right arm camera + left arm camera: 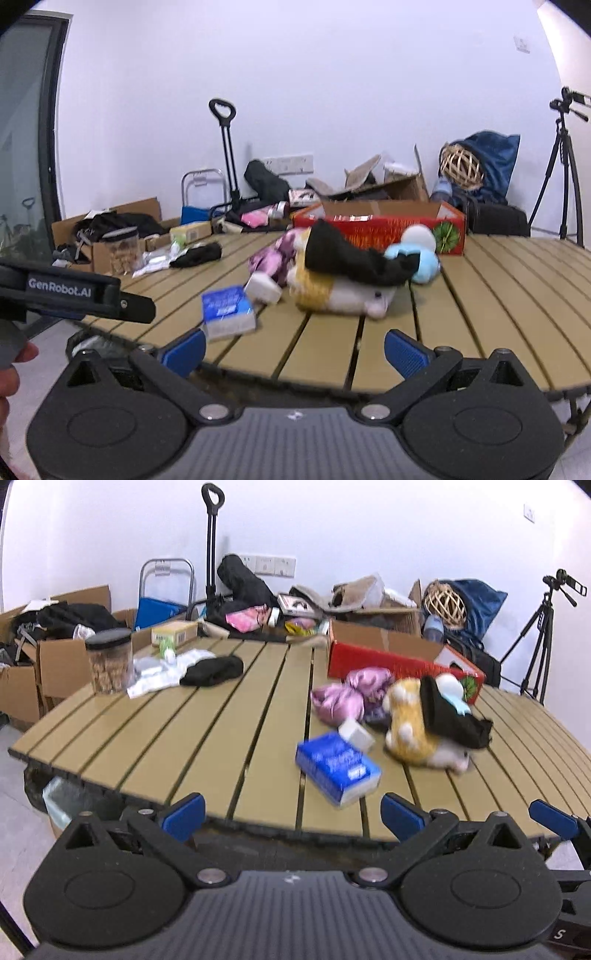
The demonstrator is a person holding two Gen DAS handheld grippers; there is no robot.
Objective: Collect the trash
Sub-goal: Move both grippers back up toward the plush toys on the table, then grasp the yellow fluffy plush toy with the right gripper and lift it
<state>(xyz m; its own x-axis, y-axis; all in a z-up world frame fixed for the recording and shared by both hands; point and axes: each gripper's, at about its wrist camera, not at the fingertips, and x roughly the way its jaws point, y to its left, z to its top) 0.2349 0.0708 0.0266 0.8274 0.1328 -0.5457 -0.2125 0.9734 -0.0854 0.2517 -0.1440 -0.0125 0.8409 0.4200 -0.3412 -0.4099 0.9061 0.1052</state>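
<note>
Fingers of both grippers spread, empty | blue tissue pack just beyond, between them

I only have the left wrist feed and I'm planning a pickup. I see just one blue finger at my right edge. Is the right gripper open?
Observer: Yes. The right wrist view shows the right gripper with both blue pads spread wide and nothing between them.
Operator: What's behind the black cloth? I only catch a bit of light blue.
Observer: A light blue plush. The end of the black cloth lies against it, and the rest is draped over the yellow plush.
Operator: Anything off to the left of the table?
Observer: A dark-framed glass door.
</note>
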